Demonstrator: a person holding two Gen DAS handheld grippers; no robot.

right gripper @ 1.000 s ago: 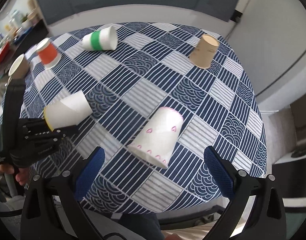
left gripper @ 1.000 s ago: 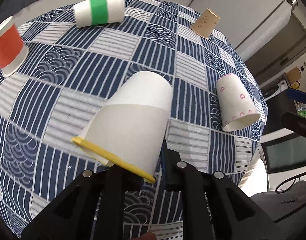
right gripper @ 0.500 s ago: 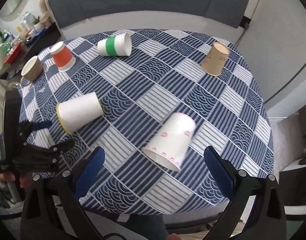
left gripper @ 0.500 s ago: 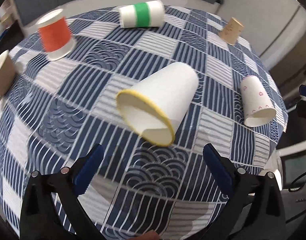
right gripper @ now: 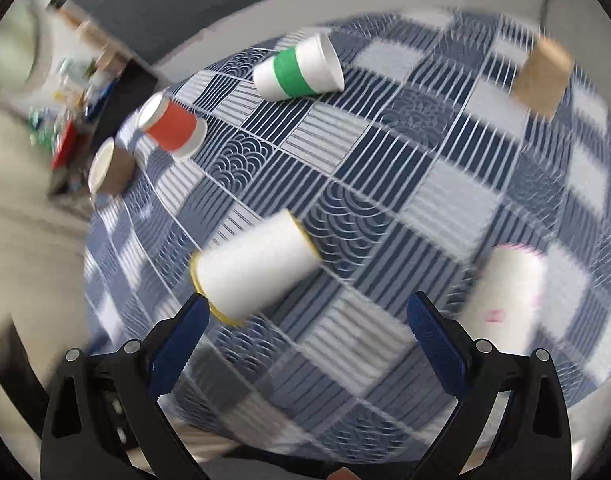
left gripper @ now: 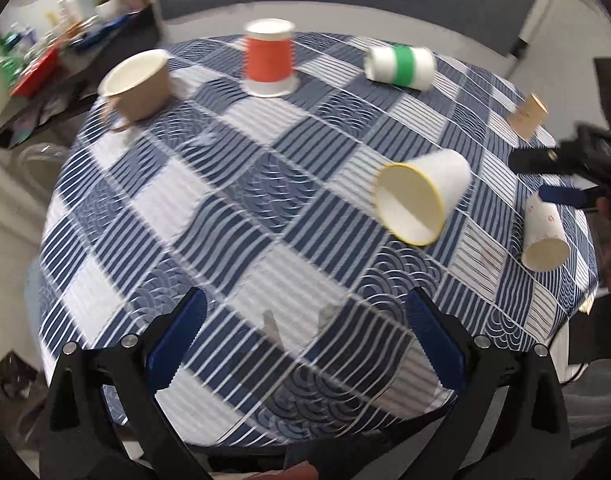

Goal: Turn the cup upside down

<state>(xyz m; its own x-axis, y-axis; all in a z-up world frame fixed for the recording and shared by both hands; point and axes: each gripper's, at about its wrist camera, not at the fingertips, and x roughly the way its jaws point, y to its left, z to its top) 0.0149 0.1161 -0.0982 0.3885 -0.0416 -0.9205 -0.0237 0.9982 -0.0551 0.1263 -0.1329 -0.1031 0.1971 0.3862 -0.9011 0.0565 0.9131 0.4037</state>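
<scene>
A white paper cup with a yellow rim (left gripper: pixel 421 196) lies on its side on the blue patterned tablecloth (left gripper: pixel 209 208), mouth toward my left gripper; it also shows in the right wrist view (right gripper: pixel 253 266). My left gripper (left gripper: pixel 303 340) is open and empty, well back from the cup near the table's front. My right gripper (right gripper: pixel 303 340) is open and empty, with the cup just beyond its left finger. It also shows at the right edge of the left wrist view (left gripper: pixel 561 176).
A white cup with pink hearts (left gripper: pixel 543 236) lies on its side at the right. An orange cup (left gripper: pixel 270 62) stands upside down. A green-banded cup (left gripper: pixel 399 67) lies on its side. A brown cup (left gripper: pixel 139 82) and a tan cup (left gripper: pixel 529 115) stand near the edges.
My left gripper opened and let go of the yellow-rimmed cup, which now lies on the cloth, then drew back and left. My right gripper swung left toward that cup.
</scene>
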